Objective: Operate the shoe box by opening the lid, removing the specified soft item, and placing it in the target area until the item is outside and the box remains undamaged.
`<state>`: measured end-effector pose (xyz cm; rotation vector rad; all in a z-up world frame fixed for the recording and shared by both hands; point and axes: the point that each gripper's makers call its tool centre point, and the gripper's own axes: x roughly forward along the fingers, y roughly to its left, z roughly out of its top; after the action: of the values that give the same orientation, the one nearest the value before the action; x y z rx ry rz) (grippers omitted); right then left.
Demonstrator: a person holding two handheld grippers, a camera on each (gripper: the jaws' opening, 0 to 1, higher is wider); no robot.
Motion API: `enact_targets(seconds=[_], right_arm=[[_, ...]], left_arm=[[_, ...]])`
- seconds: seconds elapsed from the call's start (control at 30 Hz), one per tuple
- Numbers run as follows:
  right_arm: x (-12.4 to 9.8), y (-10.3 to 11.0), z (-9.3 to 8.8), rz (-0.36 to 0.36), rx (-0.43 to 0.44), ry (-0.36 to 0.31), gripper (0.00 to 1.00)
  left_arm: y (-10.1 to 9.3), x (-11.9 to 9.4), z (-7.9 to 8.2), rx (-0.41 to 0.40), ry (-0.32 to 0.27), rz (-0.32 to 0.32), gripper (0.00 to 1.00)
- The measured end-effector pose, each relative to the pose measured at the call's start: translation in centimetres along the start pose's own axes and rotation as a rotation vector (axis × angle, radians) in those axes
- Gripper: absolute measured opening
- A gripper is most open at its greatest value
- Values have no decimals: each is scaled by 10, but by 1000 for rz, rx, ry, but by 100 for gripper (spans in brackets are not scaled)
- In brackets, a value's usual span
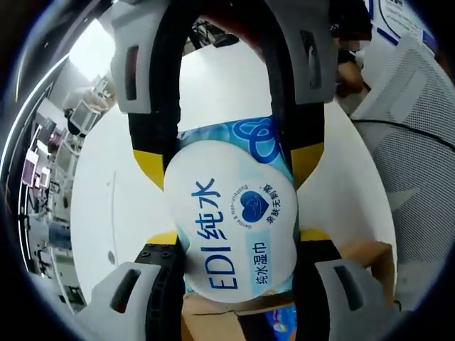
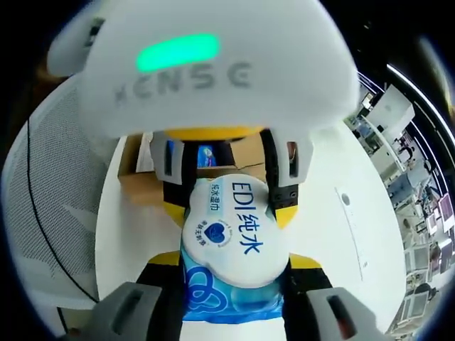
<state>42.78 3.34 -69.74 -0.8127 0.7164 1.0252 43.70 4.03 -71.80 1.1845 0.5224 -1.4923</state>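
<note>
Left gripper view: the wet-wipe pack (image 1: 231, 213) sits clamped between the left gripper (image 1: 238, 241) jaws, with the right gripper (image 1: 227, 135) gripping its far end above the white table (image 1: 106, 206); right gripper view: both grip the pack (image 2: 231, 245); the cardboard shoe box (image 2: 138, 174) apparently stands open behind it.

Wet wipes pack (image 1: 238, 220): held between the jaws of the left gripper (image 1: 238, 280) and the jaws of the right gripper (image 1: 227, 135), which reaches in from the opposite side, above the table (image 1: 106, 199). Shoe box (image 2: 138, 174): on the table, behind the left gripper in the right gripper view, below the pack in the left gripper view. Mesh chair back (image 2: 50, 192): beside the table edge, near the box.
</note>
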Motion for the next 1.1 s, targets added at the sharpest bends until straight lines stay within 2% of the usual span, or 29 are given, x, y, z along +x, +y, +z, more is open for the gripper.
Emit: enact_targets(seconds=[0.33,0.7,1.1], right_arm=[[16,-3,-10,25,24,-2,51],[34,-6,-13,46,34,-10,51],[49,-5,-22,80,42,12,51]], left_arm=[[1,16,-8,-4,19,-28,60],[3,27,-21,-8,45,-43,60],[0,42,-29,-21,64,-63,60]])
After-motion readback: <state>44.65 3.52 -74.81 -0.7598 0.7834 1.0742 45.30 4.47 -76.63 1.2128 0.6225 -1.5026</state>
